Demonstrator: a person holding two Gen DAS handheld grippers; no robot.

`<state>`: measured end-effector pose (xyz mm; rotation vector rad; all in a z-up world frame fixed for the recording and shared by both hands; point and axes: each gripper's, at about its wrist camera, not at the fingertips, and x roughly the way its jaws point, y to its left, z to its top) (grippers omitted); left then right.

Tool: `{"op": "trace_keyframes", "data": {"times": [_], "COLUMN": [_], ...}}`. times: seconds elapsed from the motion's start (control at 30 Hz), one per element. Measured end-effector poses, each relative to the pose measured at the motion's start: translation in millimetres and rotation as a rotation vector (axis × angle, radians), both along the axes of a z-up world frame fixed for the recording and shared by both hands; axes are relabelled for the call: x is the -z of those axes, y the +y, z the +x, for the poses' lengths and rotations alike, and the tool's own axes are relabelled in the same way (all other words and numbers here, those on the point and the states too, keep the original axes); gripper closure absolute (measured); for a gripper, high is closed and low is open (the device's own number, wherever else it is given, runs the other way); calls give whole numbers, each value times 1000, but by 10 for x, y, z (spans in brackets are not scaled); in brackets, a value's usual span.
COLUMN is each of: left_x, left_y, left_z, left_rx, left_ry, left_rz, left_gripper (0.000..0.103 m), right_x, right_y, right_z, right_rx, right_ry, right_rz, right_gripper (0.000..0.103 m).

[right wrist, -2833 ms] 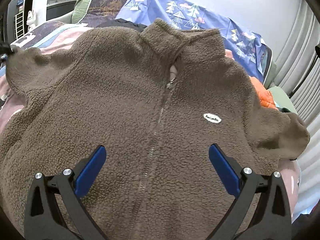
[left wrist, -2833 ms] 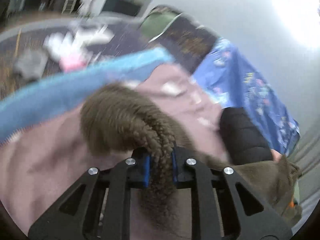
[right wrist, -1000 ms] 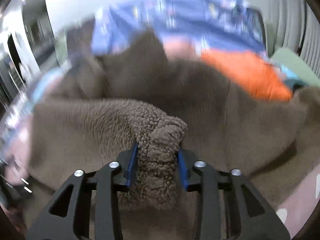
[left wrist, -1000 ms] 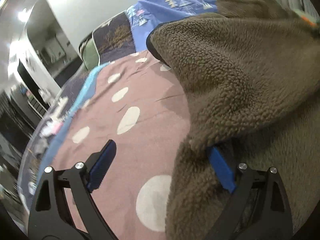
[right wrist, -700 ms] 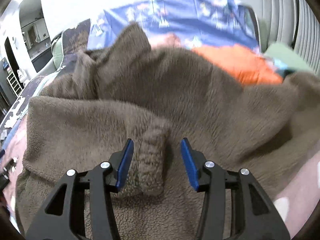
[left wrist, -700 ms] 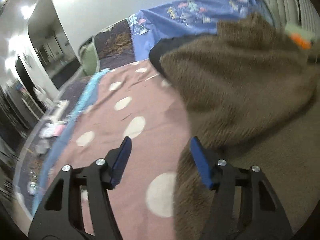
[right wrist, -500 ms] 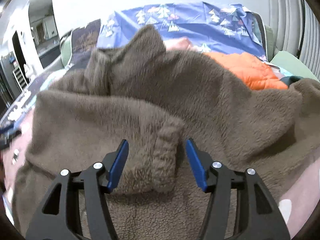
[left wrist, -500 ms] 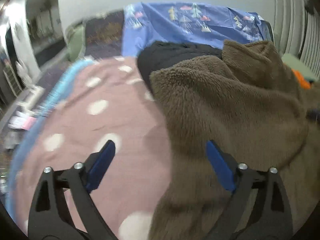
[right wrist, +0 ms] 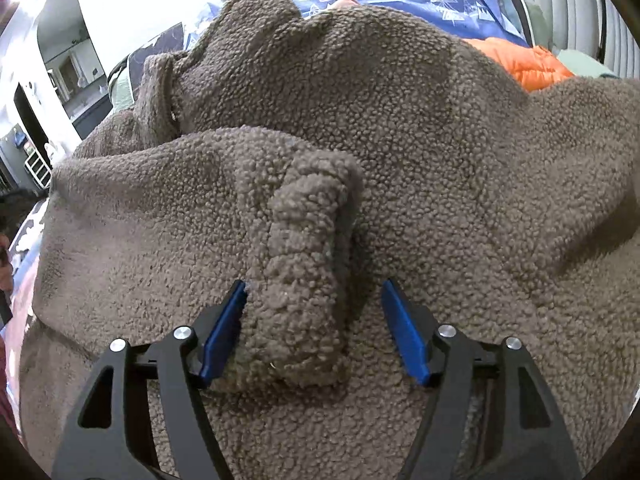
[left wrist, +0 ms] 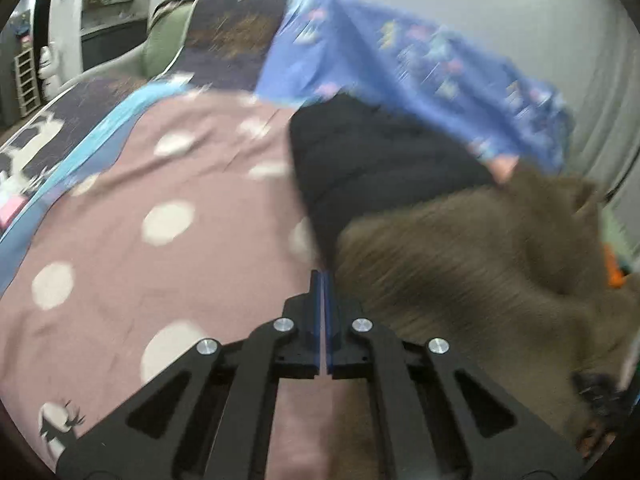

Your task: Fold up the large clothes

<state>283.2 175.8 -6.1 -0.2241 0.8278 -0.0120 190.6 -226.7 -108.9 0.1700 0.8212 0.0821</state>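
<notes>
A brown fleece jacket (right wrist: 400, 140) lies on the bed with its left sleeve folded across the body. The sleeve's cuff (right wrist: 304, 264) lies between the jaws of my right gripper (right wrist: 314, 292), which is open and low over the fleece; the left pad touches the cuff. In the left wrist view the jacket (left wrist: 472, 264) is blurred at the right. My left gripper (left wrist: 321, 276) is shut and empty, above the pink dotted bedspread (left wrist: 160, 216) at the jacket's left edge.
A black garment (left wrist: 372, 160) lies beyond the jacket's left edge. A blue tree-print cover (left wrist: 400, 60) drapes the headboard. An orange puffer jacket (right wrist: 520, 60) lies at the far right. The bed's left edge with a light blue border (left wrist: 80, 148) runs at the left.
My right gripper let go of the cuff and opened wider over it. My left gripper swung left off the jacket's edge and closed empty.
</notes>
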Motion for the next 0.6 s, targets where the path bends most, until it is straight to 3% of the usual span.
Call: {"op": "trace_keyframes", "data": {"times": [0.1, 0.2, 0.27, 0.3, 0.33, 0.43, 0.5, 0.53, 0.6], "left_x": [-60, -422, -587, -604, -574, -135, 450, 617, 459], "left_y": [-33, -399, -751, -995, -1167, -1758, -1946, -1953, -1862], "left_z": [-184, -571, -808, -925, -1001, -1018, -849, -813, -820], "left_rx": [-21, 61, 187, 257, 299, 410, 395, 385, 345], "left_ry": [-34, -152, -202, -218, -223, -166, -29, -18, -40], "left_rz": [-11, 61, 83, 99, 120, 265, 359, 357, 315], "left_gripper": [101, 96, 63, 55, 48, 46, 43, 43, 23], "right_x": [3, -5, -12, -13, 0, 2, 8, -3, -84], "right_y": [-12, 10, 17, 9, -23, -75, -141, -174, -244], "right_z": [4, 11, 3, -2, -28, -65, -82, -109, -187], "right_rx": [0, 0, 1, 2, 3, 7, 7, 4, 26], "right_ry": [2, 0, -2, -4, -6, -12, -14, -18, -27], "right_rz": [16, 10, 12, 18, 24, 50, 65, 82, 89], "right_gripper": [32, 32, 32, 32, 32, 32, 32, 30, 30]}}
